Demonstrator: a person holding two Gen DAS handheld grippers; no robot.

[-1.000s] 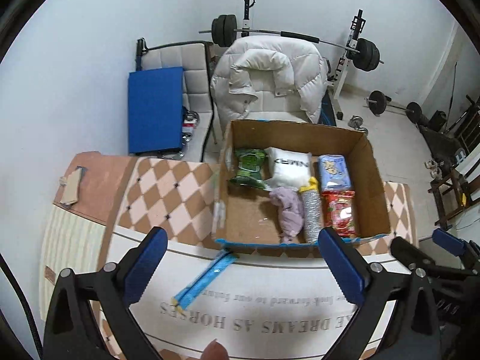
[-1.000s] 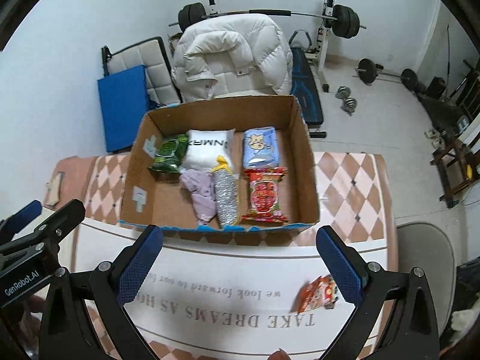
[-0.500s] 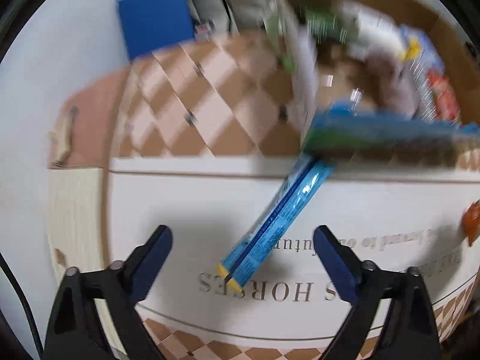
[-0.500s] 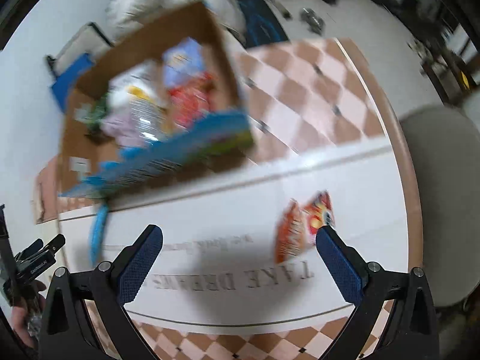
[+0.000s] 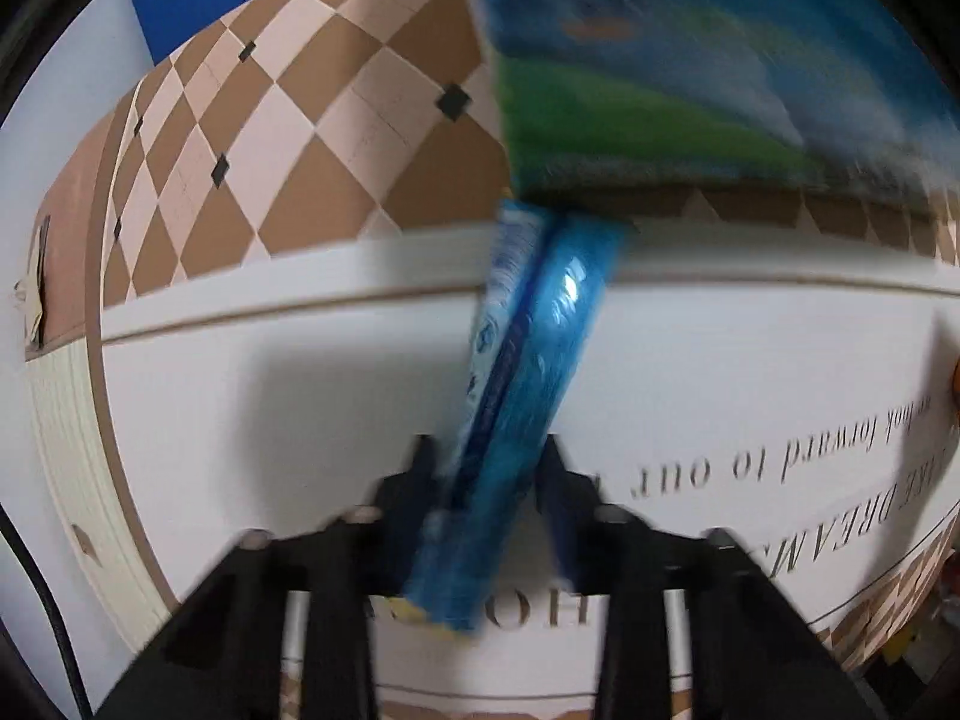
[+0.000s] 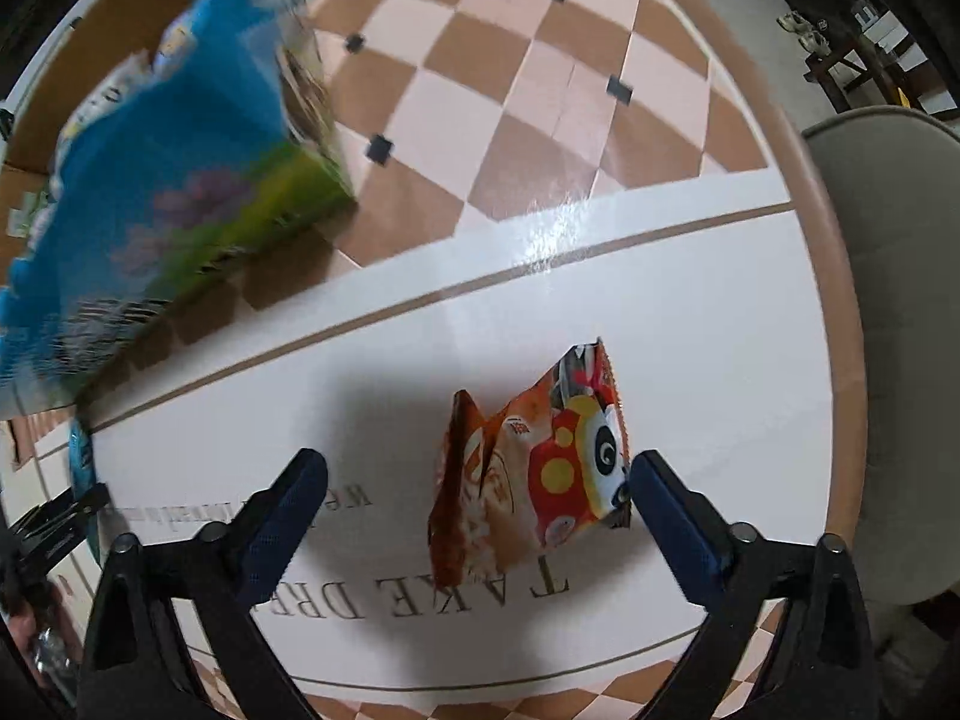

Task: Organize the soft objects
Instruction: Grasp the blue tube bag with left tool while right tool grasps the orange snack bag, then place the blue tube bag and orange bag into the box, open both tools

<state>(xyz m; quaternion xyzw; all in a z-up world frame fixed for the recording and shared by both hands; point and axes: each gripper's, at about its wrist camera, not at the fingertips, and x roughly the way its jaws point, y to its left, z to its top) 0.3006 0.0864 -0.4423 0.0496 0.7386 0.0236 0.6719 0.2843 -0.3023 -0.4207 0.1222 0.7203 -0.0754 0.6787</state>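
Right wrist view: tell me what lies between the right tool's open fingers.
The orange-red snack packet lies on the table between the right tool fingers, nearer the right one.

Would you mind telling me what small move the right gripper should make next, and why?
Probably close. The right gripper is open and straddles the orange snack packet lying on the table; one fingertip is nearly against its edge, the other stands well off.
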